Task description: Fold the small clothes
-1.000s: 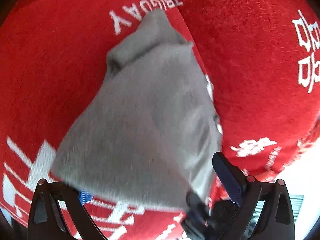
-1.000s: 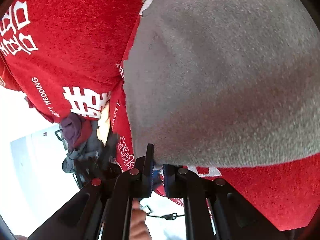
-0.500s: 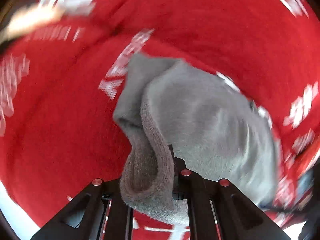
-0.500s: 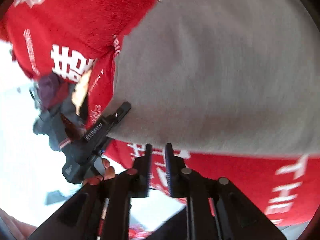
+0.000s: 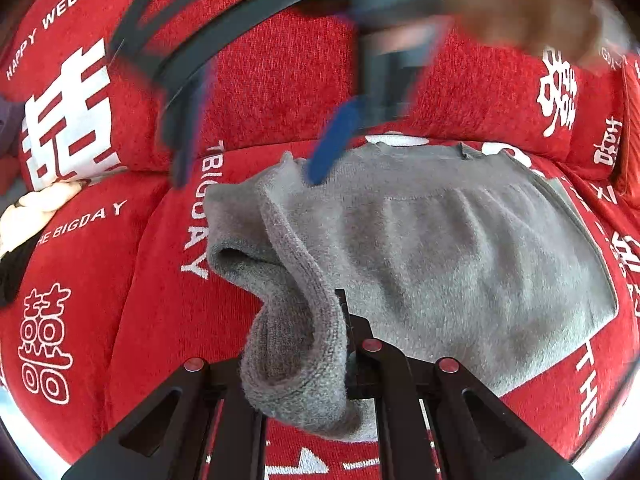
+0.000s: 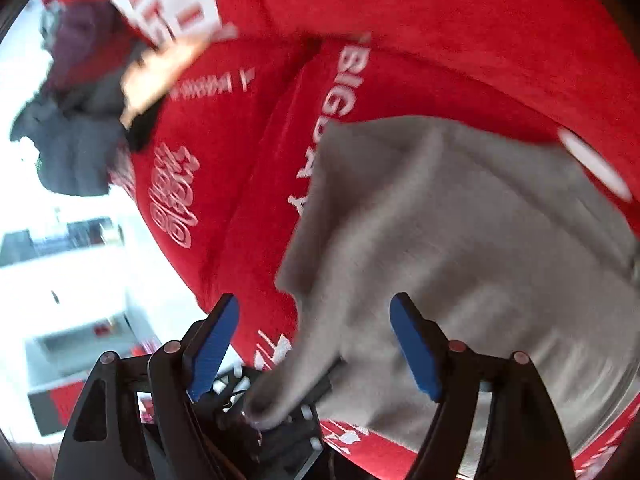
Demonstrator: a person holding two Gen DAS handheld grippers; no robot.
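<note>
One grey garment point(image 5: 460, 248) lies spread on the red printed cover point(image 5: 280, 80), not yet folded flat; only its edge is lifted. Left gripper point(image 5: 344, 344), angled steeply down at the garment's near edge, is clenched on that edge; right gripper point(image 6: 316, 344), over the garment's corner, is opening, with cloth between its unpressed pads.

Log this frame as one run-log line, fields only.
stage: folding grey garment on red cover | left gripper: shut on garment's ribbed edge | right gripper: jaws opening, pads off cloth
</note>
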